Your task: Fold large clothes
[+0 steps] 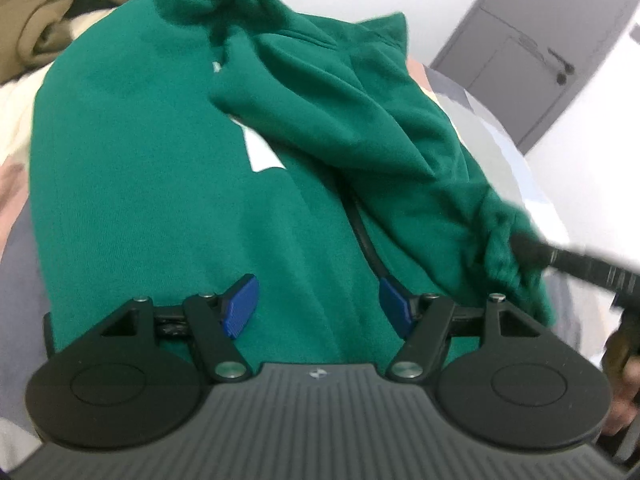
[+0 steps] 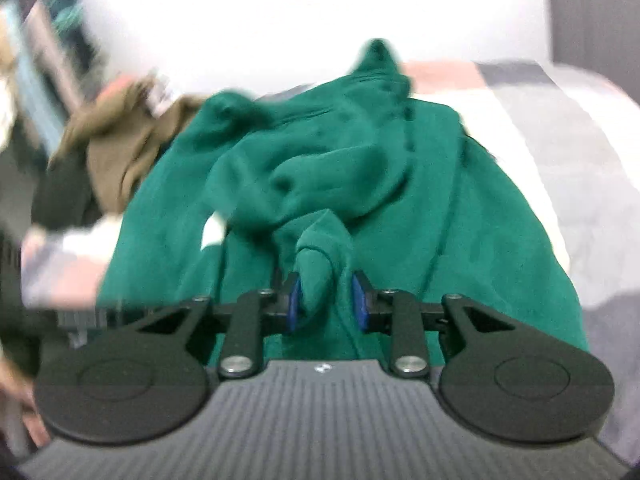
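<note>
I find no legible text, number or brand in either view. The green sweatshirt (image 1: pixel 160 168) carries a white print (image 1: pixel 262 152), partly covered by a fold; I cannot read it. Each gripper body shows a small round emblem (image 1: pixel 317 373), too small to identify

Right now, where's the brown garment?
Brown garment: upper left in both wrist views, bunched on the bed just beyond the green hoodie, touching its far-left edge.

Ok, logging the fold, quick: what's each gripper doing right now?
Left gripper: open, over the green sweatshirt, holding nothing.
Right gripper: nearly closed around a sweatshirt fold; firm grip unclear.
</note>
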### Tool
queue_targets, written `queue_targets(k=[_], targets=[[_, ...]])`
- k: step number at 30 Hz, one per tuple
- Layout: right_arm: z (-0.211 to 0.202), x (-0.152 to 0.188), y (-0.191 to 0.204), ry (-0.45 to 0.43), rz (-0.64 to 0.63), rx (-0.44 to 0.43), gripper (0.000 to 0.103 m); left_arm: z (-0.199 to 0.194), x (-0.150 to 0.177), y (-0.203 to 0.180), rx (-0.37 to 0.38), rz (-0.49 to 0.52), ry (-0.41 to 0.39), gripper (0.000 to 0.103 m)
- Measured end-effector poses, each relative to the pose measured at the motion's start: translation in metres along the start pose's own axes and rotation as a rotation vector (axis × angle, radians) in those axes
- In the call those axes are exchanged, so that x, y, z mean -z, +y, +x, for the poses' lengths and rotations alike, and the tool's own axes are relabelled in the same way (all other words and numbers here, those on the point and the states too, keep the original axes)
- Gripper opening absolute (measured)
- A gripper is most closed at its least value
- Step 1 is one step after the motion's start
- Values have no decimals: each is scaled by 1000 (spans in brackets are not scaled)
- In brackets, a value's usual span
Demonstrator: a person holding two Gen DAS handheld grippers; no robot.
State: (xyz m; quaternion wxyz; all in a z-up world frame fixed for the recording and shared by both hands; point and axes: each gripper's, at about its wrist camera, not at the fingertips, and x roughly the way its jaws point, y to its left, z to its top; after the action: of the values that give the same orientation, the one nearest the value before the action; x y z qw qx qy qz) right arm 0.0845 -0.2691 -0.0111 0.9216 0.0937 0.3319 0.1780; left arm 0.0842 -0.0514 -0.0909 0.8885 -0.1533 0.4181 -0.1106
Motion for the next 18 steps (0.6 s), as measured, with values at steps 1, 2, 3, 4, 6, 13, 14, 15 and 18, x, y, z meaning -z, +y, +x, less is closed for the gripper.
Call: queue_targets(k=[1,2,3,4,6,13,14,15,18], targets=[[0,-1,-6,-6,35,2,29,3,2,-6,-18,35,1,72],[-1,-2,-12,-13,67,9,29,5,5,-12,-35,73,2,71],[-1,-2,-15,-21,83,15,28,7,8,-18,-50,107,3,71],[-2,-4,-16,-33,97,28,27,10,11,-24,-76,146,10,70],[-1,-9,-21,-66,109,77,14,14,17,-33,-140,207,19,60],[6,-13,-44,-35,218,75,14,13,17,-28,-255,226,7,13],[7,-13,-43,-35,219,72,14,11,16,-25,-253,215,1,12],[6,-13,-44,-35,216,69,14,8,16,-24,-251,206,-5,11],[4,-12,-38,-28,196,47,16,0,15,-21,-245,176,-28,8]])
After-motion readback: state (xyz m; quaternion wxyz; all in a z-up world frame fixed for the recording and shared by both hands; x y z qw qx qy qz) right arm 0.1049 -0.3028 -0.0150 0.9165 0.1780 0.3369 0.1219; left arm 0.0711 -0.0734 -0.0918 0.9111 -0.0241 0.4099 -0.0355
